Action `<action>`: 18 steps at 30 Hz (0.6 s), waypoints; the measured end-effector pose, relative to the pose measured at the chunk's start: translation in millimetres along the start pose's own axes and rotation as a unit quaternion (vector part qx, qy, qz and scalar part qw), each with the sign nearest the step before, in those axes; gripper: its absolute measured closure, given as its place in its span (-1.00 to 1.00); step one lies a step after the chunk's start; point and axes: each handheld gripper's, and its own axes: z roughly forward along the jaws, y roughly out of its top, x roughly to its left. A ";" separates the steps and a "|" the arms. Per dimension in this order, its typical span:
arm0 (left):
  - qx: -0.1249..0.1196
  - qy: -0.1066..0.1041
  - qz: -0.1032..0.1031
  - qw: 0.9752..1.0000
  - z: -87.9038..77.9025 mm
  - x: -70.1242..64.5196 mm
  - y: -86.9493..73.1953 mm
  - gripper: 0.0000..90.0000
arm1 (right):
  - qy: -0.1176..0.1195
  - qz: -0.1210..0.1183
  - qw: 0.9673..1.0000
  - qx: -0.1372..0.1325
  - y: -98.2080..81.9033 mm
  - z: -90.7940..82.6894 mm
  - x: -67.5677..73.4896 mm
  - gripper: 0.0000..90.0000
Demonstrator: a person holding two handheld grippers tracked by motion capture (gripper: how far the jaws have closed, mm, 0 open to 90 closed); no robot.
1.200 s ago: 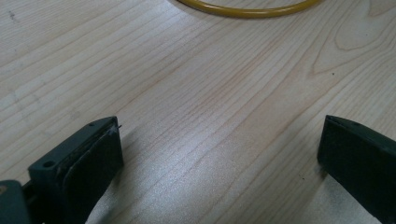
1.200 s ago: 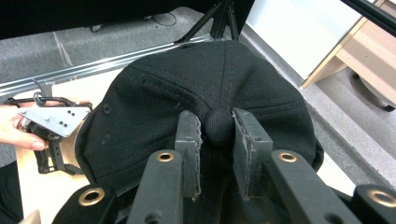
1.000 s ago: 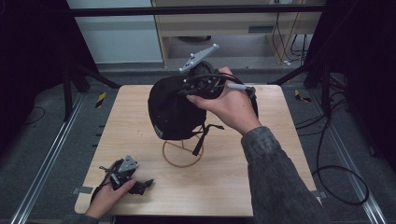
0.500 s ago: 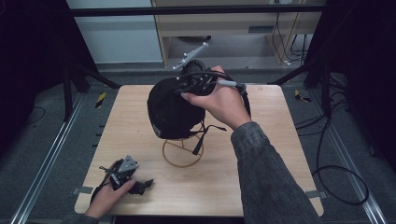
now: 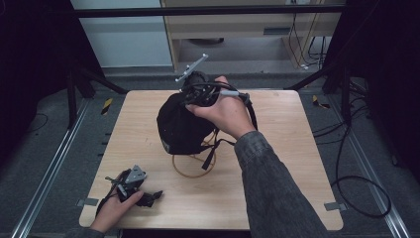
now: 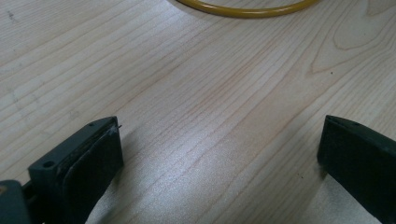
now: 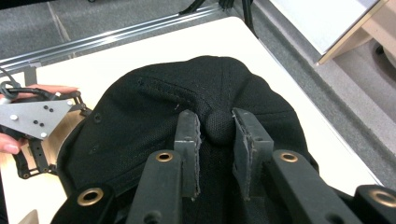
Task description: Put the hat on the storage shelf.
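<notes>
Your right gripper (image 7: pixel 215 135) pinches the crown fabric of the black fabric cap (image 5: pixel 179 124) over the yellow wire stand (image 5: pixel 194 166). Your left gripper (image 6: pixel 219 154) rests released on the pale wooden table (image 5: pixel 287 163). No writing is legible.

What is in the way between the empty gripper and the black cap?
Nothing visible. The left gripper rests open on the bare table, and only wood and the yellow ring lie between it and the black cap, which the right gripper pinches.

No legible text, label, brand, number or sign appears on any surface. A small pale tag on the black cap (image 5: pixel 165 146) is too small to read.
</notes>
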 end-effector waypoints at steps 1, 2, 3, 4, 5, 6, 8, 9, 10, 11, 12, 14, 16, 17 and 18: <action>0.000 0.000 0.000 1.000 0.0 0.0 0.0 -1.00 | 0.000 -0.002 1.000 0.002 -0.4 2.1 -0.4 0.62; 0.000 0.000 0.000 1.000 0.0 0.0 0.0 -1.00 | -0.001 0.000 1.000 0.003 -0.5 3.6 -0.3 0.62; 0.000 0.000 0.000 1.000 0.0 0.0 0.0 -1.00 | 0.000 0.002 1.000 0.003 -0.7 4.8 -0.3 0.62; 0.000 0.000 0.000 1.000 -0.1 0.0 0.0 -1.00 | 0.000 0.003 1.000 0.003 -0.8 5.5 -0.5 0.62; 0.000 0.000 0.000 1.000 -0.1 0.0 0.0 -1.00 | 0.000 0.004 1.000 0.002 -1.1 5.9 -0.6 0.62; 0.000 0.000 0.000 1.000 -0.1 0.0 0.0 -1.00 | -0.001 0.005 1.000 0.001 -1.3 6.2 -0.8 0.62; 0.000 0.000 0.001 1.000 -0.1 -0.1 -0.1 -1.00 | -0.001 0.008 1.000 0.001 -2.3 6.6 -2.1 0.62; 0.000 0.000 0.001 1.000 -0.1 -0.1 -0.1 -1.00 | -0.001 0.010 1.000 0.001 -2.8 6.9 -2.6 0.62; 0.000 0.000 0.001 1.000 -0.1 -0.1 -0.1 -1.00 | 0.001 0.012 1.000 0.000 -3.3 7.2 -3.3 0.61; 0.000 0.000 0.001 1.000 -0.1 -0.1 -0.1 -1.00 | 0.001 0.013 1.000 -0.002 -3.6 7.5 -3.5 0.61; 0.000 0.000 0.001 1.000 -0.1 -0.1 -0.1 -1.00 | 0.001 0.013 1.000 -0.002 -3.8 7.7 -3.6 0.61; 0.000 0.000 0.001 1.000 -0.1 0.0 -0.1 -1.00 | 0.001 0.014 1.000 -0.003 -4.2 8.2 -3.9 0.61; 0.000 0.000 0.001 1.000 -0.1 -0.1 -0.1 -1.00 | 0.002 0.016 1.000 -0.004 -4.6 8.7 -4.8 0.60; 0.000 0.000 0.001 1.000 -0.1 0.0 -0.1 -1.00 | 0.001 0.016 1.000 -0.005 -4.8 8.7 -4.8 0.60; 0.000 0.000 0.001 1.000 -0.1 -0.1 -0.1 -1.00 | 0.001 0.017 1.000 -0.006 -5.0 8.7 -4.7 0.59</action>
